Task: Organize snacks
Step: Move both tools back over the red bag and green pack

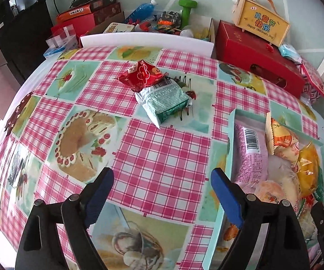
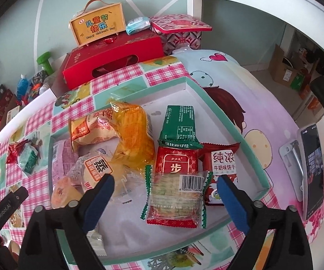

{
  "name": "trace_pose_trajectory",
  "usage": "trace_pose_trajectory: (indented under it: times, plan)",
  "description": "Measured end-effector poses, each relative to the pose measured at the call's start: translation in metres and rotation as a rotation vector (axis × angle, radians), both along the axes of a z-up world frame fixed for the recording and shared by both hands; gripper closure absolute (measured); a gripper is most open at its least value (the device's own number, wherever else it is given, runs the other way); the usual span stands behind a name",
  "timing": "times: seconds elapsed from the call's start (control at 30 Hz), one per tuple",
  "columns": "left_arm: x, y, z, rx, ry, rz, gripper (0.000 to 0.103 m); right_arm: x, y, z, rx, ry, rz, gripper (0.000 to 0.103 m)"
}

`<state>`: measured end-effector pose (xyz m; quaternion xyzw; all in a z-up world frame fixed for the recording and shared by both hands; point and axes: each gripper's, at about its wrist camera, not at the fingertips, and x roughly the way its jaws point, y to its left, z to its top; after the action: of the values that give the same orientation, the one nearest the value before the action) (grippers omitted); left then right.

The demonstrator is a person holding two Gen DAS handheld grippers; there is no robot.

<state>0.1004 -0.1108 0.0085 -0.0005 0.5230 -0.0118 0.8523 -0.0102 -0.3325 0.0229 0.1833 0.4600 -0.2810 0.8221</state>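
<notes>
Two loose snacks, a red packet (image 1: 142, 74) overlapping a green-and-white packet (image 1: 164, 102), are lying on the checked tablecloth (image 1: 162, 155) just outside the teal tray's (image 1: 231, 121) left wall, while the rest are piling inside it. The left gripper (image 1: 162, 193) is hovering before them, fingers wide and empty; the right gripper (image 2: 165, 193) is likewise gaping above the tray's clear cracker pack (image 2: 176, 199). Grabbing where the two overlap is probably risking dragging both, or letting the slick wrapper slip.

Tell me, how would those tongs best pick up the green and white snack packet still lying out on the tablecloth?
Probably from above, across the narrow width of the green and white packet. It lies flat, its far end tucked under the red packet, so take the free near half. The left tongs are open and face it.
</notes>
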Motion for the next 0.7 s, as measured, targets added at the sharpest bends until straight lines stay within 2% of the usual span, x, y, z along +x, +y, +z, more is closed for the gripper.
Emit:
trace_pose_trajectory:
  times: [0.17, 0.23, 0.3, 0.7]
  plan:
    - [-0.002, -0.002, 0.0, 0.0, -0.005, -0.004, 0.014, 0.0, -0.001, -0.001, -0.001, -0.002, 0.006, 0.005]
    - [0.0, -0.003, -0.001, -0.006, -0.002, -0.006, 0.008, 0.0, 0.0, 0.0, -0.003, -0.008, 0.013, 0.0]
    - [0.0, -0.003, -0.002, -0.011, -0.001, -0.01, 0.005, 0.0, 0.001, 0.001, -0.002, -0.016, 0.017, 0.0]
    - [0.0, -0.001, 0.008, -0.023, -0.024, -0.03, 0.005, 0.006, 0.012, 0.005, -0.029, -0.02, 0.058, 0.0]
